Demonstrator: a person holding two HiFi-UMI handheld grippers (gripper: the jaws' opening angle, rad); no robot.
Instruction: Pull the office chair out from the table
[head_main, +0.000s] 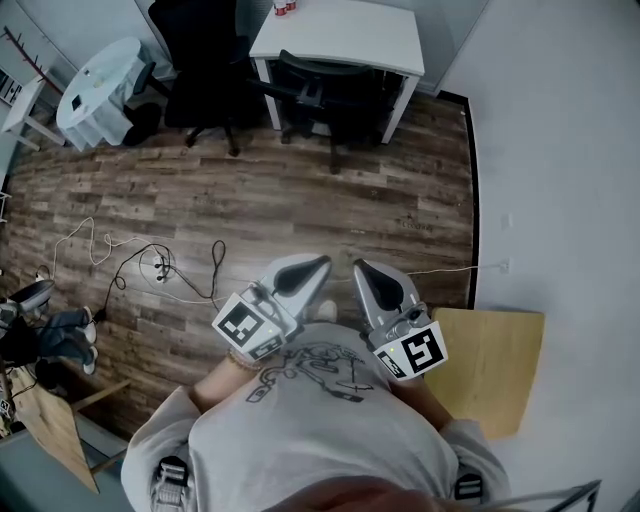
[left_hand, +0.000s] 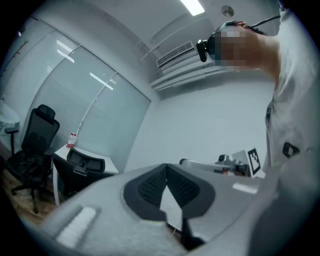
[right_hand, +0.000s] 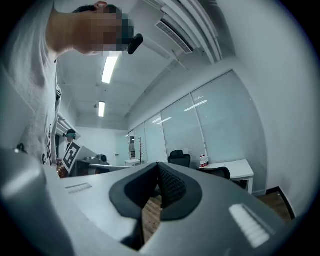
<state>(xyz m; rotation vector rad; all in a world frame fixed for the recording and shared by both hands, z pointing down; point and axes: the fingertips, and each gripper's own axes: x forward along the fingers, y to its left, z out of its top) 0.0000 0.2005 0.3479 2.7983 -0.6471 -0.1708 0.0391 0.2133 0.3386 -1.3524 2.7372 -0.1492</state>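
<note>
item 1, left tool: held level in front of the person's chest. jaws closed fully on each other, nothing between them. marker cube at the rear, tip aimed toward the far end of the room.

item 2, right tool: just beside the left tool, tips near each other but apart. jaws likewise pressed together and holding nothing.

item 3, office chair: black, with armrests. pushed in under the white counter at the far end of the room, backrest against the counter's near edge. well apart from both tools, with open wood-plank floor between.

item 4, second office chair: black, high-backed with a headrest. stands free just left of the counter.

item 5, small red-and-white containers: on the counter's far left corner. too small to tell what kind.

item 6, round table: draped in a white cloth, left of the second office chair.

item 7, cables: white and black, lying in loose loops on the floor left of the tools.

item 8, pale wooden board: flat by the right-hand wall, beside the right tool.

item 9, another person: at the left edge, only legs and shoes in view.
</note>
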